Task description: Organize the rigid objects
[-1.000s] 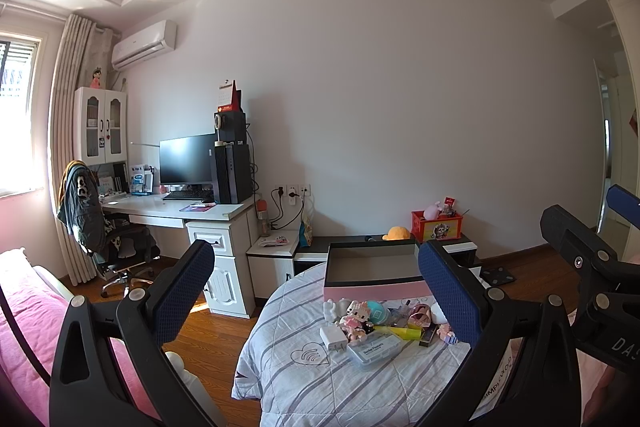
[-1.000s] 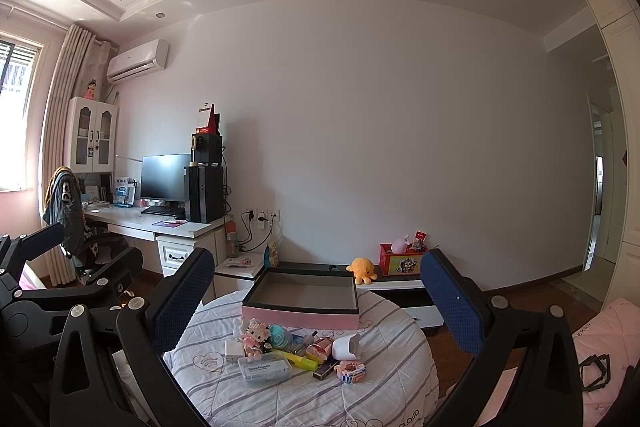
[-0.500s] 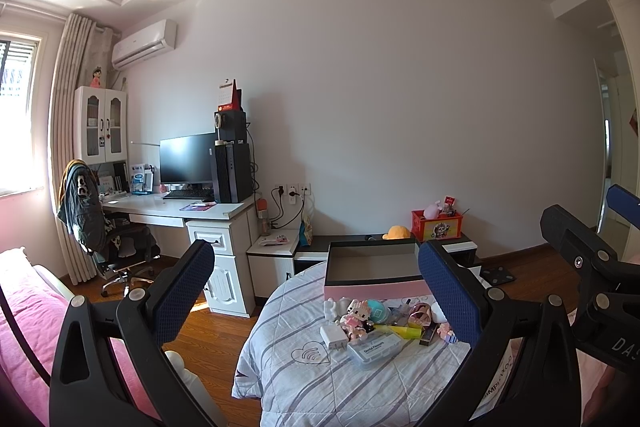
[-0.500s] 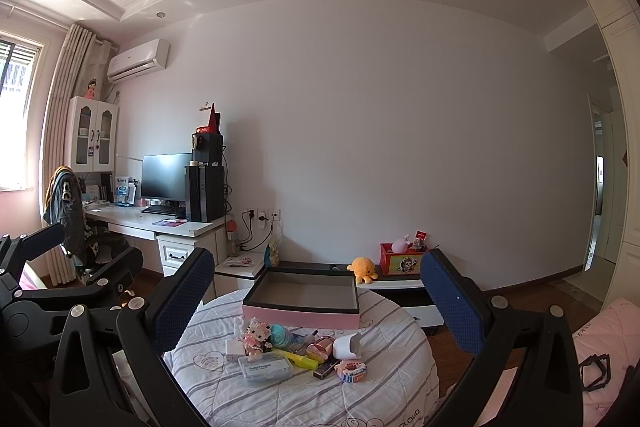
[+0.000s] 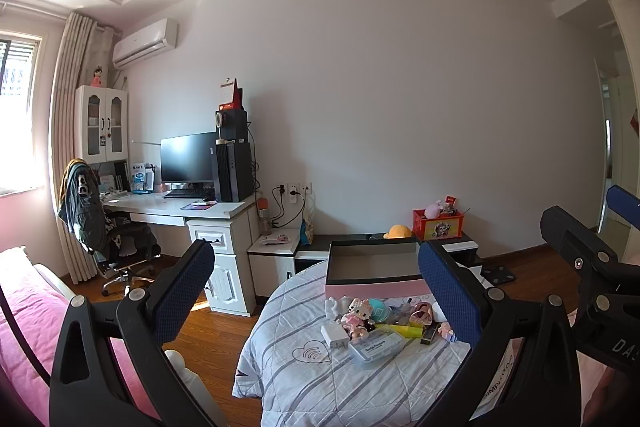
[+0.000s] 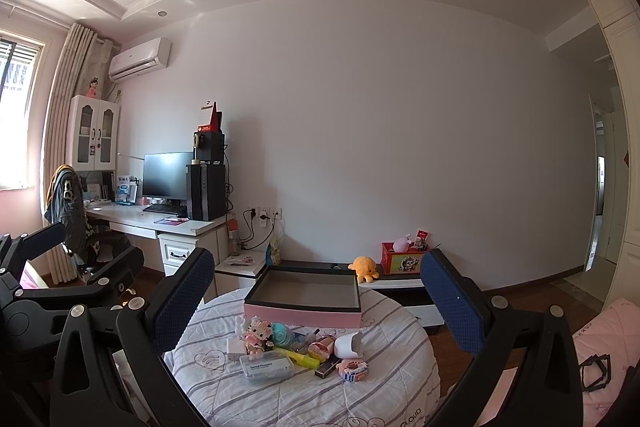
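Round striped table (image 6: pixel 280 395): clutter near pink tray's (image 6: pixel 303 315) near edge; left gripper (image 5: pixel 316 291) and right gripper (image 6: pixel 316 291) hover spread, empty.

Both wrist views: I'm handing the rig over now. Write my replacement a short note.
Left gripper: open, empty, held above the table.
Right gripper: open, empty, likewise.
Pink box sits at the far side of the round table; what shows of its inside is bare.
Small items, among them a block figure, white cup and clear case, lie clustered in front of it.
Done: nothing visibly sorted.
Left: probably move items into the box.
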A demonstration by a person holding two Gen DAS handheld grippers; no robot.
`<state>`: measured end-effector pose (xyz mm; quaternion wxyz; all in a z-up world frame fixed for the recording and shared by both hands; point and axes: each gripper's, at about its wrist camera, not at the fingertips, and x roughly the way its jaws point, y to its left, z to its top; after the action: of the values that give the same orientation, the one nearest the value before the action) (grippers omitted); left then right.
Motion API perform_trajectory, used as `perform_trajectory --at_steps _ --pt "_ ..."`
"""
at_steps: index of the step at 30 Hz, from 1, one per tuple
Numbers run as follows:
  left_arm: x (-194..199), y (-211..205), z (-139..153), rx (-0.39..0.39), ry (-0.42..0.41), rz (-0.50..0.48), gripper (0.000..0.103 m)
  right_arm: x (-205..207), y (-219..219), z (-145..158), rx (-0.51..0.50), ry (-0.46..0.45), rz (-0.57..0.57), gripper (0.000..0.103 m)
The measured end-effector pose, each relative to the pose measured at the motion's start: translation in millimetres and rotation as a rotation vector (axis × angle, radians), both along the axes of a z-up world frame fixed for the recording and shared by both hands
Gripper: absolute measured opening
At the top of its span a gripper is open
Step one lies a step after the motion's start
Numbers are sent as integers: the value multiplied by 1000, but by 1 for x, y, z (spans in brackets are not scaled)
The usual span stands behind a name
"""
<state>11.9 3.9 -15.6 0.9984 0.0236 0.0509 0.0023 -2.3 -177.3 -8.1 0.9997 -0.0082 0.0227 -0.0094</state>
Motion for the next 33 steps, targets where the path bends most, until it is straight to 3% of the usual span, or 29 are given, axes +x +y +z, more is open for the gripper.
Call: perform_trajectory --at_steps 26,33 --pt "0 0 -1 1 3 -1 103 1 1 -3 -3 8 5 103" --pt "8 -2 -15 7 9 -12 103 7 -3 -6 5 23 5 103"
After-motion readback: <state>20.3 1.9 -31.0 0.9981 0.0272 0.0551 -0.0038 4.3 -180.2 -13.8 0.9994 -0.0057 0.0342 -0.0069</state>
